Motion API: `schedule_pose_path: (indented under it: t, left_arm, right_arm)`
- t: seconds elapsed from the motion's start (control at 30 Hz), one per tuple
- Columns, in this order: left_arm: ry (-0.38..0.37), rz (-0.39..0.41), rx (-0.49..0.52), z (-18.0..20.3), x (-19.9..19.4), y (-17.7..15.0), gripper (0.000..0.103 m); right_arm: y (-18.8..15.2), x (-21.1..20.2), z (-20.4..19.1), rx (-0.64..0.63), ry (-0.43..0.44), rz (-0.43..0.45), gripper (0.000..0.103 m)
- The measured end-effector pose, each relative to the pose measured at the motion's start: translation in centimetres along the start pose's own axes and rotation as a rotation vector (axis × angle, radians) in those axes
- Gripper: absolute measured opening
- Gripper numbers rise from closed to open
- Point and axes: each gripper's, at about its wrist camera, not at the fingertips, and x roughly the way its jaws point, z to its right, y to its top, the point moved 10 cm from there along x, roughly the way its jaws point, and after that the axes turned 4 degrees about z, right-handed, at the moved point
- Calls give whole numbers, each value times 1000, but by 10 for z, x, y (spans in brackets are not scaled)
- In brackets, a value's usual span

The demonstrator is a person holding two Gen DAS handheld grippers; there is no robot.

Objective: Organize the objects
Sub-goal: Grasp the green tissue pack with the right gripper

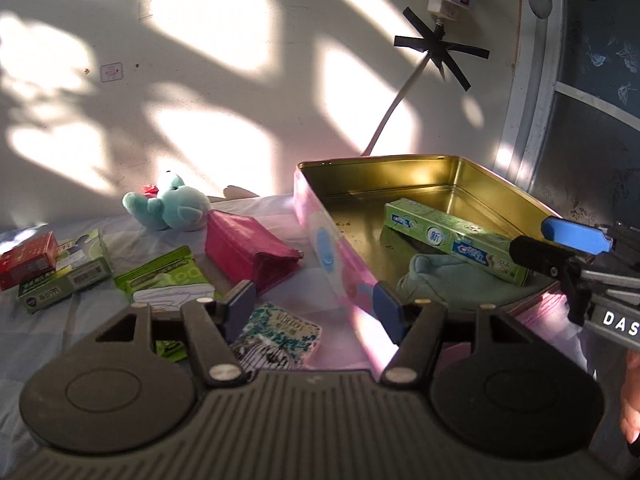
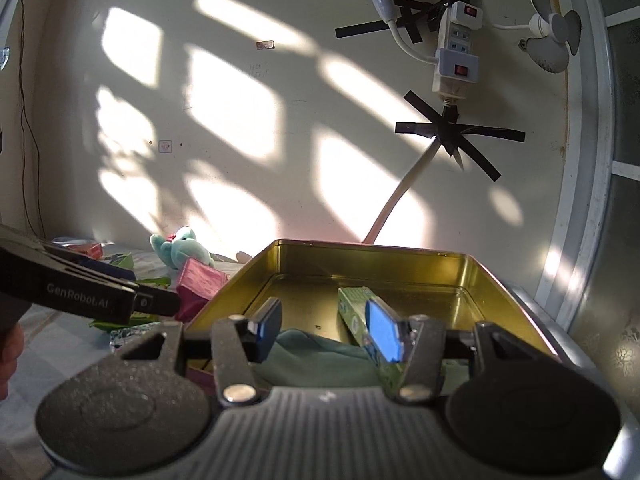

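A gold-lined tin (image 1: 476, 178) with pink sides holds a green toothpaste box (image 1: 452, 242) and a green cloth (image 1: 444, 280). My left gripper (image 1: 316, 306) is open and empty, above a floral packet (image 1: 280, 338) beside the tin's near left corner. My right gripper (image 2: 324, 330) is open and empty over the tin (image 2: 372, 254), above the cloth (image 2: 316, 354) with the toothpaste box (image 2: 356, 312) by its right finger. The right gripper also shows at the right of the left wrist view (image 1: 560, 248).
On the bed left of the tin lie a teal plush toy (image 1: 172, 208), a pink pouch (image 1: 248, 252), a green tissue pack (image 1: 168, 280), a green box (image 1: 68, 276) and a red box (image 1: 28, 260). The wall with a taped power strip (image 2: 456, 56) stands behind.
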Motion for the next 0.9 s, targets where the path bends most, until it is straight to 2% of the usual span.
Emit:
schedule_pose_path:
  t: [0.1,0.27,0.43,0.5,0.6,0.67,0.73,0.9]
  left_arm:
    - [77,-22,-40,-44,-7,-18,67]
    - [248,-59,-103,-126,-14,-54,67]
    - [359,-92,-170,-190,-20,-87,67]
    - [352,-78,-222,-204,-24,-92,68]
    - [324,-57,-276,-209,-28,-91,69]
    - [314,-42,-289,-206,-31,-91,69]
    - [305,-25,-293,-204,-33,-91,69]
    - [306,40,-320,-210,-41,-87,69]
  right_arm:
    - [3,3,-29,13,55,-10,48]
    - [0,14,-84,-29,135,-40,48]
    - [-18,38,-136,-63,206,-123,48]
    - [-26,51,-151,-56,234,-167,49]
    - [-32,77,-171,-60,264,-227,56]
    - [-31,99,-180,-65,258,-256,59]
    - [-31,123,-186,-55,249,-292,71]
    - [-43,179,-191,-48,208,-397,79]
